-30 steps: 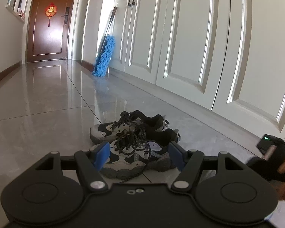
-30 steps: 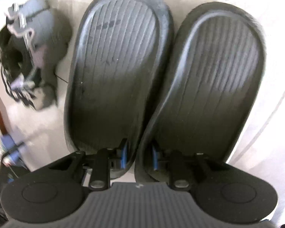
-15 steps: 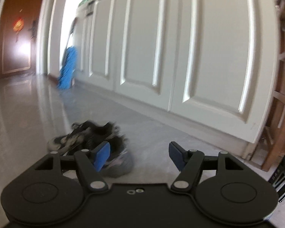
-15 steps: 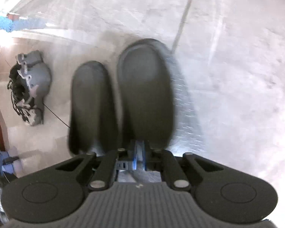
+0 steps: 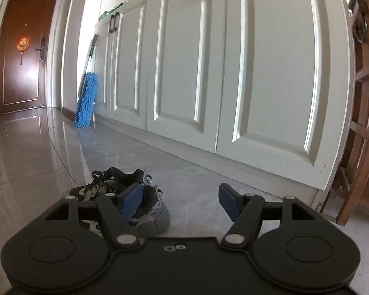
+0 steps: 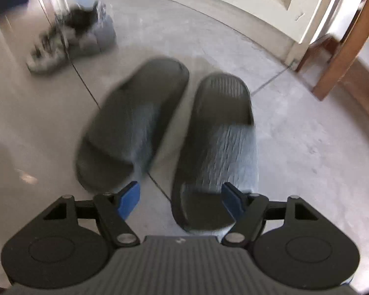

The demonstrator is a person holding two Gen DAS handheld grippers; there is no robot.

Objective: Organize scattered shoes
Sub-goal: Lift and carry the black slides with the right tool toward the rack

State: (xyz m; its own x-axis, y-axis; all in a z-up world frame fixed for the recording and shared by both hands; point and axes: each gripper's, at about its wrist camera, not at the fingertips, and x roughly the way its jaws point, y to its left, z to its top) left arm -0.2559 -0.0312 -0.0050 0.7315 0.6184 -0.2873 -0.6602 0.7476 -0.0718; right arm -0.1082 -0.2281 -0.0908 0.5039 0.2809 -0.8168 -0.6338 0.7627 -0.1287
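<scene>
The right hand-held gripper (image 6: 180,202) is released, its blue-padded fingers (image 6: 129,200) spread wide and grasping nothing. It tilts down toward the floor. Just ahead of it a pair of dark grey rubber slide slippers lies sole-down on the glossy grey tiled floor (image 6: 295,147), toes pointing away. The right slipper (image 6: 216,147) has its heel between the fingers, close to the right pad, though whether it touches cannot be told. The left slipper (image 6: 132,123) lies just beside its mate, angled slightly away at the toe, and is smeared by motion blur. Further off to the left sits a pair of grey and black laced sneakers (image 6: 73,39), also blurred, well apart from the slippers. To the right a brown wooden furniture leg (image 6: 344,49) stands near the base of the white panelled cabinet doors (image 6: 270,0).

The left hand-held gripper (image 5: 179,201) is likewise released and empty, held low and nearly level above the floor. The sneakers (image 5: 125,196) lie side by side just beyond its left finger (image 5: 131,200), which partly hides them. Bare floor lies ahead of the right finger. The cabinet doors (image 5: 270,73) run along the right, with a fluffy blue mop (image 5: 86,100) leaning against them far down. A brown wooden door (image 5: 22,49) closes the hallway.
</scene>
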